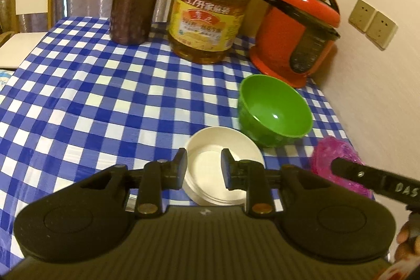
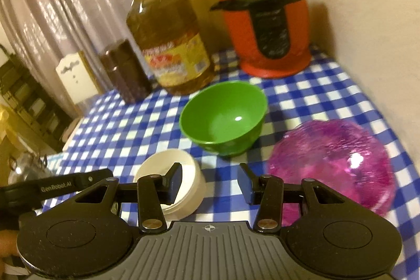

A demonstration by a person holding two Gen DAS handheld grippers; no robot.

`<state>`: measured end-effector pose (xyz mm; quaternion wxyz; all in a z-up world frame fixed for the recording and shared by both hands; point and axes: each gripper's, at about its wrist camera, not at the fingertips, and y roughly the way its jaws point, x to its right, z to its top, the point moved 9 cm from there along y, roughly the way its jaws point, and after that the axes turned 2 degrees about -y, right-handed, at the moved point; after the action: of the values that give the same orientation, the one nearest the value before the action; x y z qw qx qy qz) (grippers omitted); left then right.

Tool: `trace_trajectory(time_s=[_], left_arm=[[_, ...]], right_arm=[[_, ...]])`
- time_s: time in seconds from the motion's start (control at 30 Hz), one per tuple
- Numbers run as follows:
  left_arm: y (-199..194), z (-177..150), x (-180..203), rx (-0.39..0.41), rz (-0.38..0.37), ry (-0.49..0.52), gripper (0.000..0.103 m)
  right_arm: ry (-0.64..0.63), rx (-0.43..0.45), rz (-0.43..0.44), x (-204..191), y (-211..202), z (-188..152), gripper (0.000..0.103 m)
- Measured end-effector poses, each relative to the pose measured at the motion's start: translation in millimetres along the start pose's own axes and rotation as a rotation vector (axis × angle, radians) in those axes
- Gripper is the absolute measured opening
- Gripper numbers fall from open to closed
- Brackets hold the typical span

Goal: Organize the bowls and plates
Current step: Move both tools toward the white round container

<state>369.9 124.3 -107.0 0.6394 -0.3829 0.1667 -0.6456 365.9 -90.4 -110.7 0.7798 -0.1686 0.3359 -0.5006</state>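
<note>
A table in blue-and-white checked cloth (image 1: 92, 96) carries a brown jar (image 1: 135, 4), oil bottle (image 1: 212, 4) and red cooker (image 1: 296, 28) along its far edge. Nearer sit a green bowl (image 1: 274, 109), white dish stack (image 1: 207, 146) and pink bowl (image 2: 333, 159).

A: Cloth (image 1: 92, 96)? Bowls?
B: Cloth was blue-white check. Bowl (image 1: 275, 109) green, plate (image 1: 210, 138) white, other bowl (image 2: 333, 162) clear pink.
A: Back row?
B: Cooker (image 1: 291, 30) red-orange with black trim, oil (image 1: 210, 4) amber, yellow label, jar (image 1: 134, 4) brown.

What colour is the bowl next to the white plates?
Green bowl, seen best in the right wrist view.
</note>
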Motion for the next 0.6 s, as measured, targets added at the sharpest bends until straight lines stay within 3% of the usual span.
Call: trace_trajectory(time_s=[0.37, 0.6], left_arm=[[33, 0, -22, -0.051, 0.044, 0.003, 0.024], [46, -2, -24, -0.078, 0.041, -0.010, 0.024]], right_arm=[[-0.029, -0.097, 0.022, -12, 56, -21, 0.047], [-0.044, -0.104, 0.038, -20, 71, -17, 0.047]])
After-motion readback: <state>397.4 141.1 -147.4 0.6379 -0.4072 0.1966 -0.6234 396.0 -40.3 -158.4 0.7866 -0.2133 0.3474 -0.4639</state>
